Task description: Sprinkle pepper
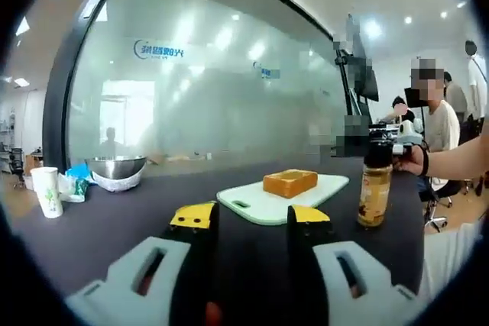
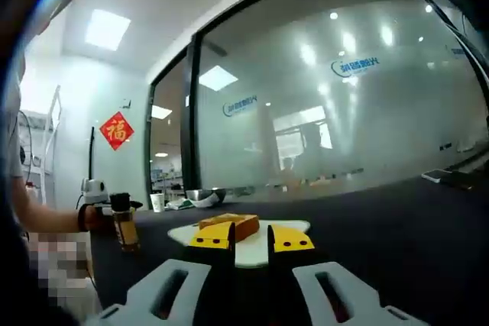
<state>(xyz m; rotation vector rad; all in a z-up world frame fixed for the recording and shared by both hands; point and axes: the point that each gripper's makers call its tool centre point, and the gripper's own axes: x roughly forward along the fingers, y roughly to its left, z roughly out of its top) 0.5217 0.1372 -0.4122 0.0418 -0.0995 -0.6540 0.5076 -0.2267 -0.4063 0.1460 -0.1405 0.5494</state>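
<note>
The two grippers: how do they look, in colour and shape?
The left gripper has two black jaws with yellow tips, on pale grey bases with slot-shaped openings. The right gripper looks the same: black jaws, yellow tips, pale grey slotted bases. No cables or markings can be seen on them.

Both views low over table [image 1: 92, 219], sharing cutting board [image 1: 263, 205]

A blue logo with lettering [image 1: 158, 51] stands on the frosted glass wall [image 1: 214, 89], upper left in the left gripper view; it is too blurred to read. A smaller blue mark [image 1: 267, 72] sits further right. The right gripper view shows two such logos [image 2: 241, 105] [image 2: 356, 66]. On the far left wall hangs a red diamond sign [image 2: 116, 130], probably the character 福. The bottle [image 1: 374, 186] label cannot be read.
</note>
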